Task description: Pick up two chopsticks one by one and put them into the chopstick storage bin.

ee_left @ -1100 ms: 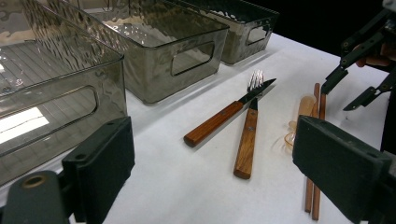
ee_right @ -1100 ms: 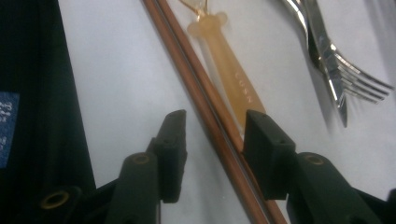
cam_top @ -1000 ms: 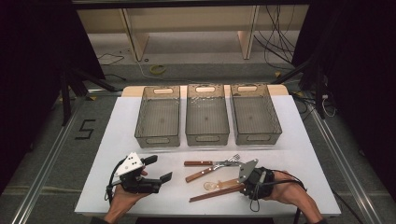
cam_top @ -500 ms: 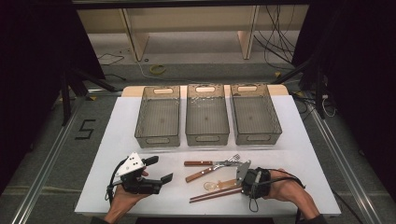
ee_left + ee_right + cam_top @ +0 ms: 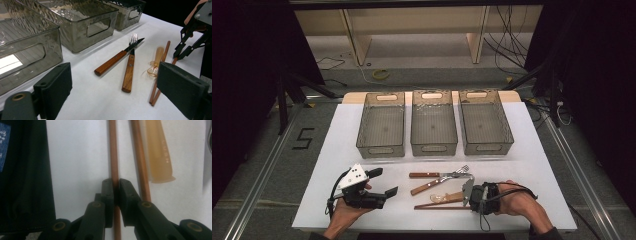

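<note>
Our right tongs [image 5: 116, 188] have just closed on one chopstick [image 5: 113, 150] near its end, low on the table [image 5: 362, 150]; we lift level so its twin [image 5: 140, 157] stays put. Left tongs [image 5: 112, 100] hang open. The chopstick's far end runs out of frame.

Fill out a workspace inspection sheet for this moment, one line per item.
Surface: white table, flat, tidy.
Job's things: two chopsticks, plastic spoon, knife, fork lie together; three bins stand behind them.
Clutter: nothing seen.
Grippers: right gripper jaws just closed onto one chopstick; left gripper open, holding nothing.
Cables: gripper leads by the hands; loose cables on the floor beyond.
Surroundings: wooden frame, dark curtains.
</note>
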{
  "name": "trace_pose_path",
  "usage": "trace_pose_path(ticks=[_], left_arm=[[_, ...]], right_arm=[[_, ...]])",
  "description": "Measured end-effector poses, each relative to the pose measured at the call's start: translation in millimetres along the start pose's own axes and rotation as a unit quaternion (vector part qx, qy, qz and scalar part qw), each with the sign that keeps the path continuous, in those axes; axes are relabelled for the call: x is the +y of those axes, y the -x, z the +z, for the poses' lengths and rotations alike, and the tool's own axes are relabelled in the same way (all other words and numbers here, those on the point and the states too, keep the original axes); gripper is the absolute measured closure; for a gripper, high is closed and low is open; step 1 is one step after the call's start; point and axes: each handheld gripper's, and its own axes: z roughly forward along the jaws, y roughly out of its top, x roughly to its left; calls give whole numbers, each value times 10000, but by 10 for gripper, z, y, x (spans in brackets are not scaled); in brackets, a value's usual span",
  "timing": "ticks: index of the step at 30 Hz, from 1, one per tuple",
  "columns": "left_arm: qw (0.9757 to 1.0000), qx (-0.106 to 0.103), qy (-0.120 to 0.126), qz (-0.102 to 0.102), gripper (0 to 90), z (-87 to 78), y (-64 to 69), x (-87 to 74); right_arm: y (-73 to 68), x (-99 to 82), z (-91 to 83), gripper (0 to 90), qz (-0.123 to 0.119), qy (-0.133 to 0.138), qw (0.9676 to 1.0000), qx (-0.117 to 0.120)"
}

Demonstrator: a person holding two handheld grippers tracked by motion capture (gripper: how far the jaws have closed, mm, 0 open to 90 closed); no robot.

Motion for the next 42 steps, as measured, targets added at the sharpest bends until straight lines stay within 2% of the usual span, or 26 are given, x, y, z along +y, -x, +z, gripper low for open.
trace_pose_path(ticks=[5,11,12,16,18,22,23,25,27,31,32,33,35,38,40,42], left_arm=[[10000,-21,-43,20,127,8,8,-2],[9997,-98,-165,133,132,24,27,15],[9996,-133,-191,146,132,34,40,22],[9989,-215,-355,235,131,67,77,37],[9980,-316,-467,278,141,79,96,61],[9945,-467,-758,557,154,117,178,169],[9939,-498,-791,582,157,127,198,189],[9920,-602,-898,657,159,166,252,242],[9892,-653,-1048,784,165,227,309,279],[9811,-797,-1427,1035,184,387,418,330],[9777,-876,-1571,1088,188,433,448,341],[9755,-913,-1660,1116,199,458,465,344],[9697,-945,-1860,1275,221,507,501,350],[9667,-998,-1910,1377,236,545,536,352],[9624,-1026,-2016,1505,244,569,567,352],[9568,-1082,-2149,1630,275,598,598,359]], right_arm=[[-3,-2,-1,844,-110,23,9999,-16],[-7,-21,-46,845,-85,116,9999,44],[-9,-18,-59,845,-100,266,9996,27],[-14,0,-92,846,-76,386,9992,-20],[-26,31,-134,845,-141,478,9987,-82],[-34,68,-168,845,-131,481,9986,-169],[-39,99,-181,845,-151,497,9983,-258],[-38,118,-189,845,-213,495,9982,-245],[-51,166,-203,845,-244,494,9980,-319],[-44,260,-222,845,-335,520,9973,-397],[-38,279,-225,845,-380,514,9971,-413],[-40,322,-230,845,-373,524,9969,-444],[-30,360,-239,845,-450,490,9967,-462],[-36,421,-240,845,-503,503,9962,-512],[-41,440,-239,845,-518,496,9960,-542],[-53,502,-240,845,-601,498,9953,-573]])
